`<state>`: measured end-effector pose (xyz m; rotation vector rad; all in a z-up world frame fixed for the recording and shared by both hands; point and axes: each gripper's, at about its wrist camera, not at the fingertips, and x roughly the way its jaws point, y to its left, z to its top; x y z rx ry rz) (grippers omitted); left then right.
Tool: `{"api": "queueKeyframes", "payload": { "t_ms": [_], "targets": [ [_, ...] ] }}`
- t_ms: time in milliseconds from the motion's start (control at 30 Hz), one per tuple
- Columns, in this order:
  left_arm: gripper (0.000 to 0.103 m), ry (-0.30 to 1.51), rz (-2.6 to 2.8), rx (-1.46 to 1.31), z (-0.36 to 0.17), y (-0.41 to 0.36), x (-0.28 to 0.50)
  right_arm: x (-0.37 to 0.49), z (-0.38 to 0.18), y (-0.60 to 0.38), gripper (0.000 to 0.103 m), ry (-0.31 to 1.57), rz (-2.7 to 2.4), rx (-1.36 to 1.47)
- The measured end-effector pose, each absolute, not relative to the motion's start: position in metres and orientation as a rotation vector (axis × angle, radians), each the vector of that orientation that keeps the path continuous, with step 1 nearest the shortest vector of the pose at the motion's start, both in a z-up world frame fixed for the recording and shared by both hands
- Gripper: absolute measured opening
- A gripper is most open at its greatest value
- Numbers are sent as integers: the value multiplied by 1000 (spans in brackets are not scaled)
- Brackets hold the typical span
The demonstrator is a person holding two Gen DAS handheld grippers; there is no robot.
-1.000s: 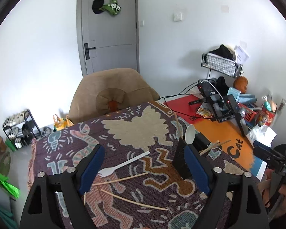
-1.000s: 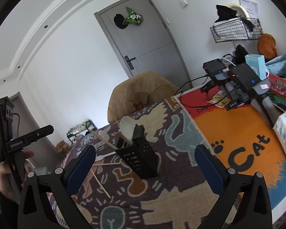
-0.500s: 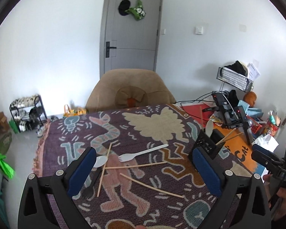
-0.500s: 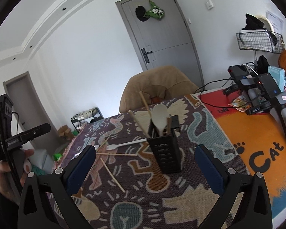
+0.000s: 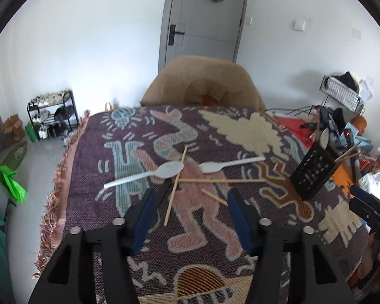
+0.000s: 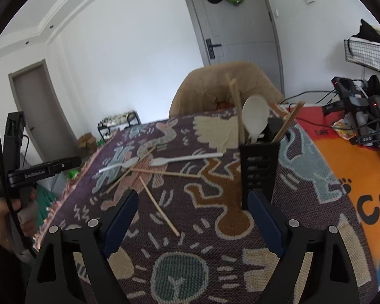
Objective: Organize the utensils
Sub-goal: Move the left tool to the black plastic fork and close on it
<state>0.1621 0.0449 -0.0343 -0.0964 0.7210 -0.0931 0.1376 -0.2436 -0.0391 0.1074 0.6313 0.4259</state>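
A white plastic spoon (image 5: 149, 173) and a white plastic fork (image 5: 230, 164) lie on the patterned cloth (image 5: 129, 152), with several wooden chopsticks (image 5: 176, 181) crossed among them. My left gripper (image 5: 191, 210) is open and empty just in front of them. A black slotted utensil holder (image 5: 312, 171) stands to the right, holding a white spoon and chopsticks. In the right wrist view my right gripper (image 6: 192, 217) is open and empty, close to the holder (image 6: 259, 167). The loose fork (image 6: 185, 158) and spoon (image 6: 119, 166) lie beyond it.
A tan chair (image 5: 202, 86) stands behind the table. An orange mat (image 6: 354, 177) with camera gear (image 6: 362, 116) and cables covers the table's right side. A shoe rack (image 5: 53, 114) stands on the floor at left.
My left gripper has swung left and dropped close over the loose spoon, fork and chopsticks. My right gripper has moved in toward the holder, which now looms near its right finger.
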Motion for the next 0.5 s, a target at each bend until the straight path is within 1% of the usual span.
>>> {"api": "queueKeyframes", "payload": {
  "t_ms": [133, 300, 400, 500],
  "targets": [
    [39, 772, -76, -74, -55, 50, 169, 144, -56, -231, 81, 691, 449, 87],
    [35, 828, -68, -30, -83, 51, 178, 148, -72, -220, 80, 737, 453, 66],
    [29, 865, -66, -6, -96, 49, 186, 151, -81, -218, 80, 762, 444, 62],
    [28, 906, -53, 25, -113, 48, 195, 156, -88, -217, 80, 787, 431, 66]
  ]
}}
